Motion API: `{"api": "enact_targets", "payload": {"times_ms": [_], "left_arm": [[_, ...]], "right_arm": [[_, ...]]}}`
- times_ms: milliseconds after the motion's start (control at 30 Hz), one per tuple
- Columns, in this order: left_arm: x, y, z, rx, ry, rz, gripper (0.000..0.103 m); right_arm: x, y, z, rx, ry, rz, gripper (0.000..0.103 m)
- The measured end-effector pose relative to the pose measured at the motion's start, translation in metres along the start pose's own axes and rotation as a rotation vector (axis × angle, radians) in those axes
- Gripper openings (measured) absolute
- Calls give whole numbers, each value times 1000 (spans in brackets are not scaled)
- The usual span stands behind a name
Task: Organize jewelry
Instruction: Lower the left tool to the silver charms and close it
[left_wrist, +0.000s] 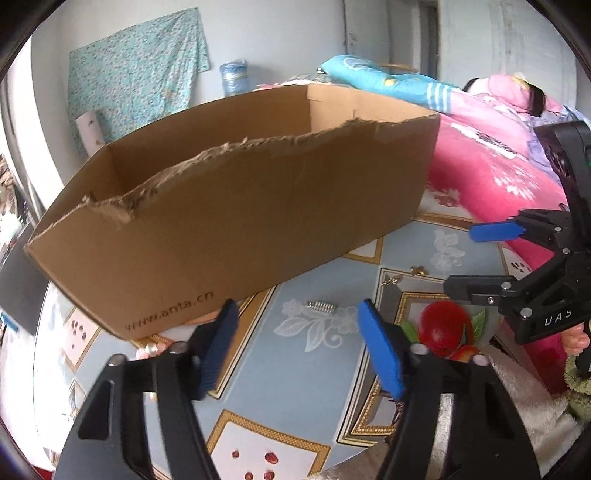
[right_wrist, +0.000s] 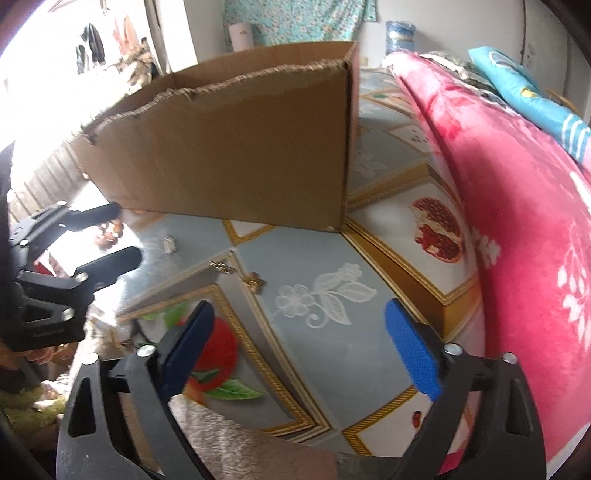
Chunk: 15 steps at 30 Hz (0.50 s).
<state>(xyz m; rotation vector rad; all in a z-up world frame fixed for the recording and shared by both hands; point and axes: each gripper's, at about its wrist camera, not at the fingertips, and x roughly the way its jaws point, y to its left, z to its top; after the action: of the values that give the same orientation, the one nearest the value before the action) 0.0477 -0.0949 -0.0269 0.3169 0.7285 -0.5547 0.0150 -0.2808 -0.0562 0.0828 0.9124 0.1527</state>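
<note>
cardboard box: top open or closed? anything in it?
Open. The brown cardboard box has no lid or flaps over it; its torn front rim and bare inner walls show in both views. Contents: cannot tell, since the front wall hides the floor.

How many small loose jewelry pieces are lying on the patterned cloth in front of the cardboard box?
3: a silver ridged piece near the box's front, and two small gold pieces side by side further right. More may hide inside the brown cardboard box.

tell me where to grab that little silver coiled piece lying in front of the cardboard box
Grip the silver coiled piece across its narrow width, near the middle of its length, coming down from above. It lies flat on the patterned cloth, apart from the cardboard box, so the sides are free. The open left gripper is probably best placed; in this view it points almost at it.
</note>
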Motion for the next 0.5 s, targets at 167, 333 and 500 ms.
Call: {"api": "enact_targets", "payload": {"times_ms": [167,333,500], "left_arm": [[13,-6,3,27,24,-56,46],[28,-7,5,43,57,-83,35],[34,-6,6,56,67,-93,26]], "right_arm": [[0,3,5,-11,-17,39,76],[2,6,7,-24,-32,66,75],[0,6,5,-24,-42,81,74]]}}
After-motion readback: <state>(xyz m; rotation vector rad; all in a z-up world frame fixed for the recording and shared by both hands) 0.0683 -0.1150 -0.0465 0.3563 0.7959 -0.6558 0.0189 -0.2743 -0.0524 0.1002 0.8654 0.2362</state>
